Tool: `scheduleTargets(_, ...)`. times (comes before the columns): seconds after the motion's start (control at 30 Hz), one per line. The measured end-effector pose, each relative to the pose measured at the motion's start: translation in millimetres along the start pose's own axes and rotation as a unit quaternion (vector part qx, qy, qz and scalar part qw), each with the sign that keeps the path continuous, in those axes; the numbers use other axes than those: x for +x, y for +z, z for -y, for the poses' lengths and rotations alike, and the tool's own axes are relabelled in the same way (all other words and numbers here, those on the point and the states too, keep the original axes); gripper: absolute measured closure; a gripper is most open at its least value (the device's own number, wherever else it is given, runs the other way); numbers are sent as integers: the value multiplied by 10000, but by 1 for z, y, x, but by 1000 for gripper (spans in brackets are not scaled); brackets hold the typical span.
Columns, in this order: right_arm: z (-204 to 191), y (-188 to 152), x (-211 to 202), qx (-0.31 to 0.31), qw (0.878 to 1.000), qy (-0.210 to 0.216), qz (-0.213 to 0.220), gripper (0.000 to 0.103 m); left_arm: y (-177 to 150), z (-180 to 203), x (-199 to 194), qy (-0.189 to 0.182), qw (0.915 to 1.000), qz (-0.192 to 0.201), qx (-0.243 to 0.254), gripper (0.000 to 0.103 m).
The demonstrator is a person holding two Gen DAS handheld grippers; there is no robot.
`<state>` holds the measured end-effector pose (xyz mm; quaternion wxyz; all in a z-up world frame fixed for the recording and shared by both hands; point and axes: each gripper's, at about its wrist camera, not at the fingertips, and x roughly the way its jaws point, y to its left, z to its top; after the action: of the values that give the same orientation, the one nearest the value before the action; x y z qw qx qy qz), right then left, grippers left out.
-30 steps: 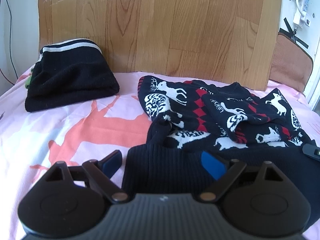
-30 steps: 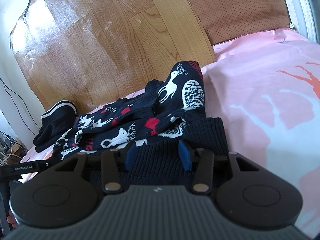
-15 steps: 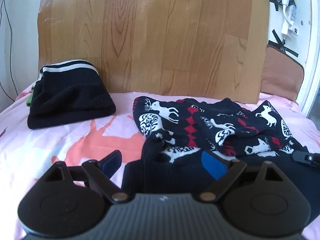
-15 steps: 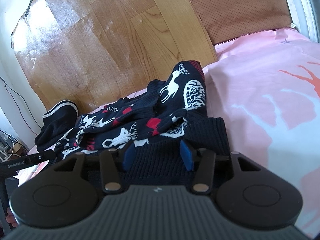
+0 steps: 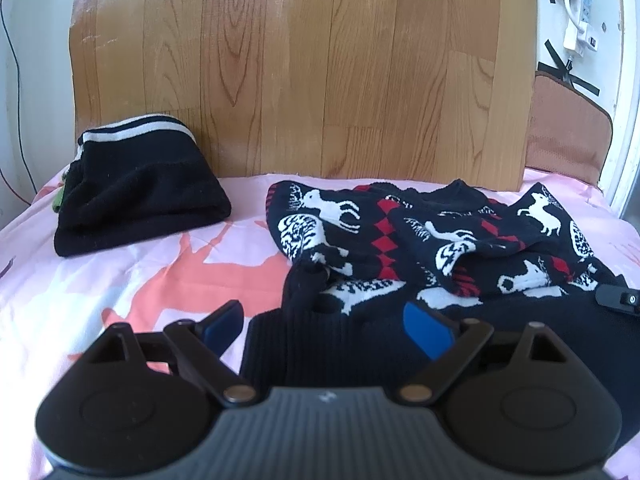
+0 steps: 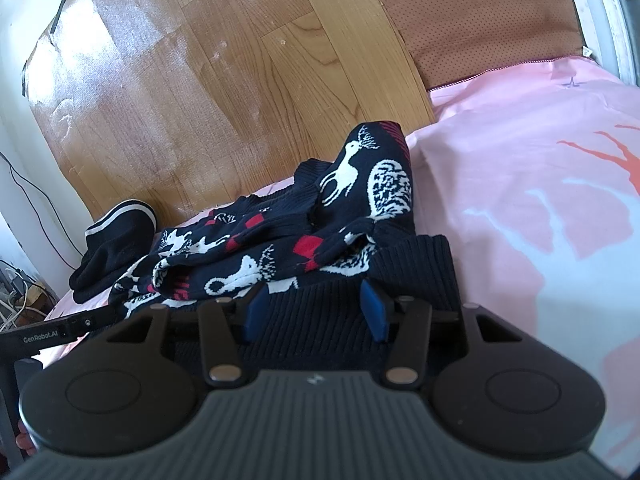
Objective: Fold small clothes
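Note:
A navy sweater (image 5: 440,248) with white reindeer and red diamonds lies crumpled on the pink bed sheet (image 5: 100,280), its ribbed hem (image 5: 328,348) nearest me. My left gripper (image 5: 326,326) stands wide open at the hem's left corner: one pad over the sheet, the other over the knit. In the right wrist view the sweater (image 6: 320,232) fills the middle. My right gripper (image 6: 314,312) is open over the hem's right part (image 6: 400,264), with ribbed knit lying flat between its pads. Neither gripper presses on the cloth.
A folded black garment (image 5: 136,200) with white stripes sits at the back left, against the wooden headboard (image 5: 320,72). A brown cushion (image 6: 480,28) leans at the back right. Bare sheet (image 6: 540,200) lies right of the sweater. Cables (image 6: 20,296) hang off the bed's left side.
The left wrist view has tipped up and levelled a little, showing more headboard. The sweater and the right gripper have stayed where they were.

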<state>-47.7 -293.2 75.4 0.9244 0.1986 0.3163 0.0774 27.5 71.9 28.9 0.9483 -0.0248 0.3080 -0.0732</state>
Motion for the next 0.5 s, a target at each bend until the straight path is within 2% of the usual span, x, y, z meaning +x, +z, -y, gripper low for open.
scheduleTargets(0.23, -2, 0, 1, -77, 10000, -46, -14, 49, 0, -7, 5, -29, 9996, -199, -191, 13)
scheduleTargets(0.5, -2, 0, 1, -85, 9999, -53, -17, 49, -1, 1, 3, 14, 10000, -93, 2, 13)
